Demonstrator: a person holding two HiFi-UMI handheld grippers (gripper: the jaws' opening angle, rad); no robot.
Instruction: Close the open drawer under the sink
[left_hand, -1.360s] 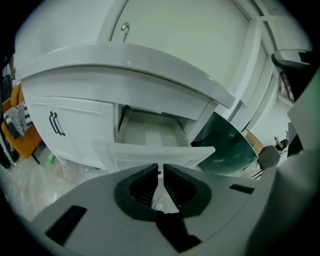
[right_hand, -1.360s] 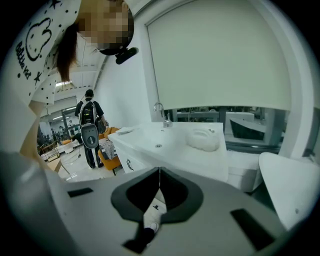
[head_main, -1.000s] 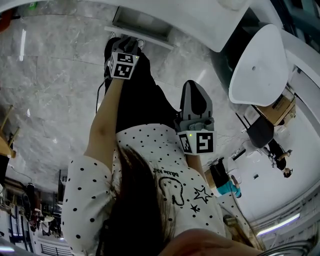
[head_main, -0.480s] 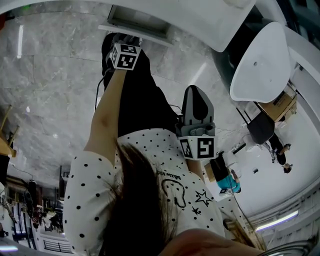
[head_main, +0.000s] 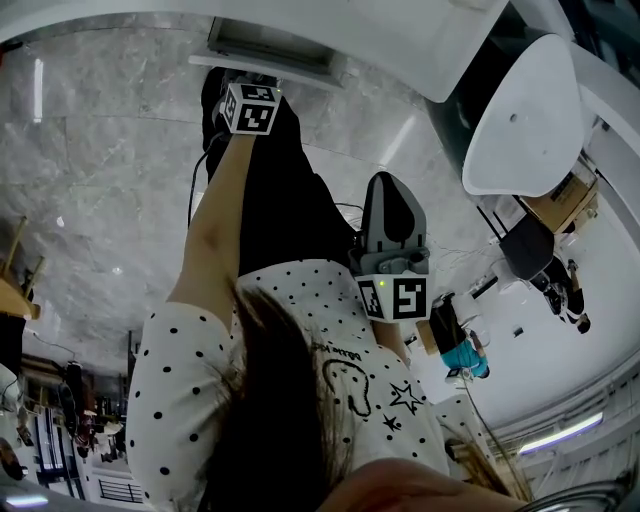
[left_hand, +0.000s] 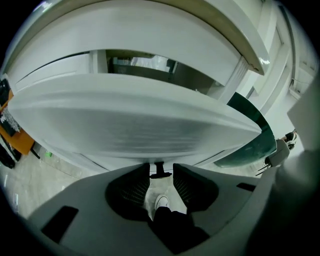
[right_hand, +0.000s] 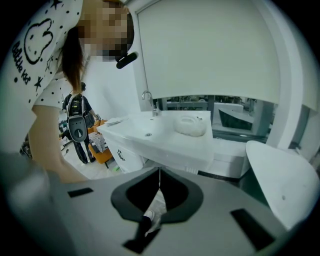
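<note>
I wear a white short-sleeved top (head_main: 180, 390) dotted black, with a smiley face and stars drawn on it, black trousers (head_main: 290, 210) and a white shoe (left_hand: 161, 202). My left gripper (head_main: 245, 76) and right gripper (head_main: 392, 180) are grey, each bearing a black-and-white marker cube; a thin black cable (head_main: 191, 195) trails from the left one.

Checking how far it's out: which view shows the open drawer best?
The left gripper view: the drawer fills the frame, with the gap above its front. The head view shows it small at the top edge; the right gripper view shows only the sink.
</note>
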